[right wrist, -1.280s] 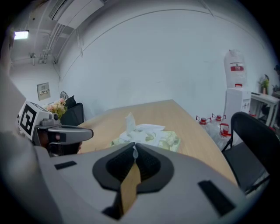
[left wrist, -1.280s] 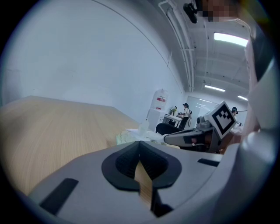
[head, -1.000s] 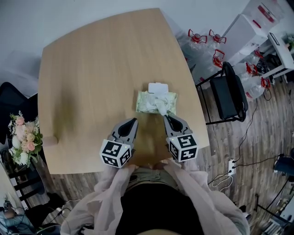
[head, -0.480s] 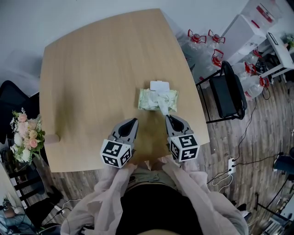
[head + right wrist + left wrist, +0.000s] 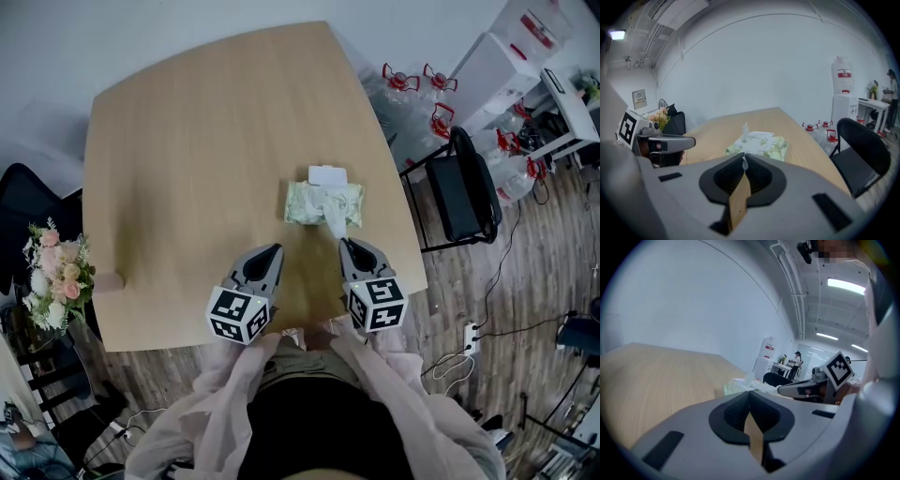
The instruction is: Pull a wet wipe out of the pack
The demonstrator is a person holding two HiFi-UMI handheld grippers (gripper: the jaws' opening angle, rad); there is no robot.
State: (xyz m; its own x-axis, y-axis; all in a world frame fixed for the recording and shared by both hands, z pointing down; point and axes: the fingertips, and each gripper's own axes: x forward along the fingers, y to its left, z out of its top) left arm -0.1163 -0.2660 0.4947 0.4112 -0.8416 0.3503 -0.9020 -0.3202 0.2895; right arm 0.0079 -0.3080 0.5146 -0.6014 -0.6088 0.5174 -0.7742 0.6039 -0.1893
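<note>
The pale green soft-plastic pack (image 5: 309, 204) lies flat just right of the centre of the head view, near the right edge of the light wooden table (image 5: 187, 141). Its long axis runs left to right across the frame. Its white flip lid (image 5: 327, 175) is folded open toward the top of the frame.

A white wet wipe (image 5: 332, 221) is drawn partway from the opening as a twisted strip that points down-frame and slightly right. The far end remains in the pack, so the pull appears begun but not finished, and you have the rest of the sheet to draw free.

Your right gripper (image 5: 345, 242) sits just below the pack, its jaws pressed together on the wipe's tip (image 5: 745, 162). Your left gripper (image 5: 275, 249), lower left of the pack and apart from it, has its jaws closed on nothing.
</note>
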